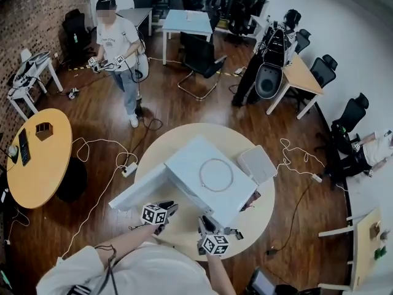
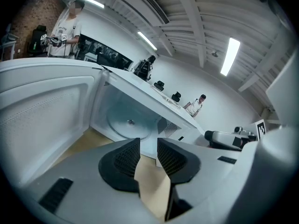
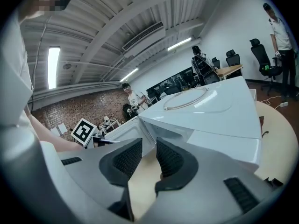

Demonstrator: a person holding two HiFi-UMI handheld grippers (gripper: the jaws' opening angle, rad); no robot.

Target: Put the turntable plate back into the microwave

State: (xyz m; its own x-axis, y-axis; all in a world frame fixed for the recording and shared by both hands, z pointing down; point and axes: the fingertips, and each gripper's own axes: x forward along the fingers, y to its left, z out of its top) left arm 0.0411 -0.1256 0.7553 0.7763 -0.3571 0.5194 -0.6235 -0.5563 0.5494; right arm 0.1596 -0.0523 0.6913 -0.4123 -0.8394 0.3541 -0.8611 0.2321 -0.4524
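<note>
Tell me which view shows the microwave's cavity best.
The left gripper view: it looks past the open door straight into the cavity, showing its round floor. The head view shows only the top of the microwave and its door from above; the right gripper view only its top and front edge.

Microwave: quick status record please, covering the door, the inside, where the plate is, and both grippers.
microwave: white, on the round table
door: swung wide open
inside: a round disc with a centre hub on the floor
plate: a clear round rim lying on the microwave's top, apparently the plate, not yet inside
left gripper: jaws apart, empty, pointing into the opening
right gripper: jaws apart, empty, at the microwave's front
</note>
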